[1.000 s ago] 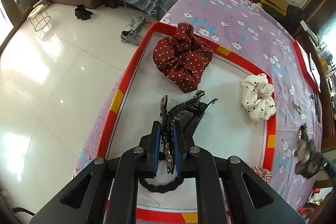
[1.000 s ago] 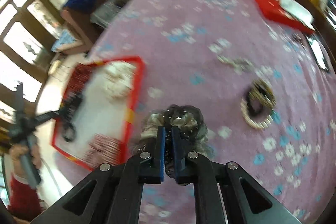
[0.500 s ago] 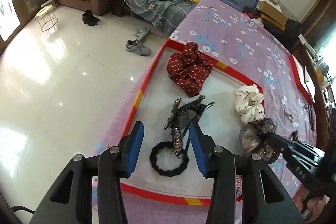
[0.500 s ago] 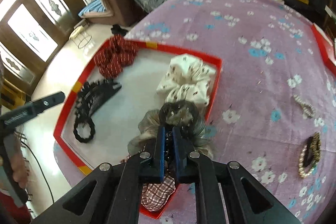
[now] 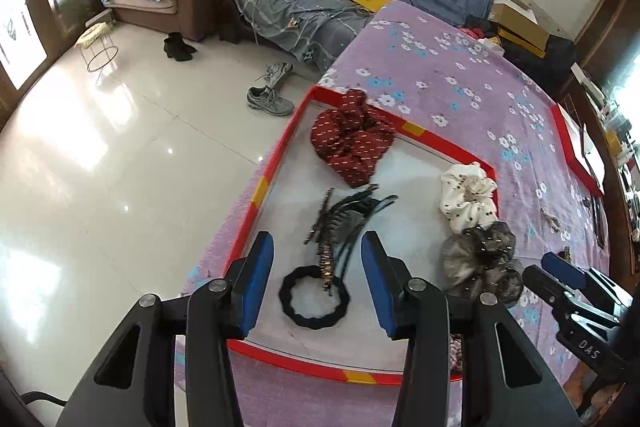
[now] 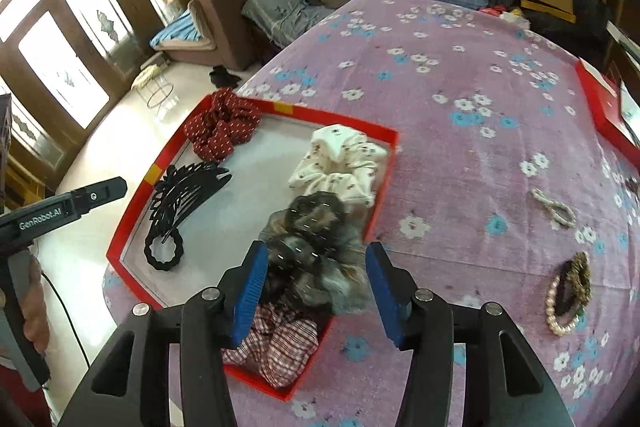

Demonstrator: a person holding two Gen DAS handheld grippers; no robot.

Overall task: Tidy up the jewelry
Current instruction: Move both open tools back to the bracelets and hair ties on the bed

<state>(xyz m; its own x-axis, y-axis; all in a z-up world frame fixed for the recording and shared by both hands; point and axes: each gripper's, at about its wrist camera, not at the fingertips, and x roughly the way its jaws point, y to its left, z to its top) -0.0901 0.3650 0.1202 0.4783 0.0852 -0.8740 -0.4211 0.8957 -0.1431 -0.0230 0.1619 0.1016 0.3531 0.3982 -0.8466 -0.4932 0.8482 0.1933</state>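
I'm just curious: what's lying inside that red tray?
Inside the red tray lie a red dotted scrunchie, a white scrunchie, a black hair comb, a black ring scrunchie, a grey sheer scrunchie and a plaid scrunchie, partly covered.

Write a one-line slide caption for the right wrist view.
Open right gripper above a grey-black scrunchie lying in the red tray beside white, maroon and plaid scrunchies.
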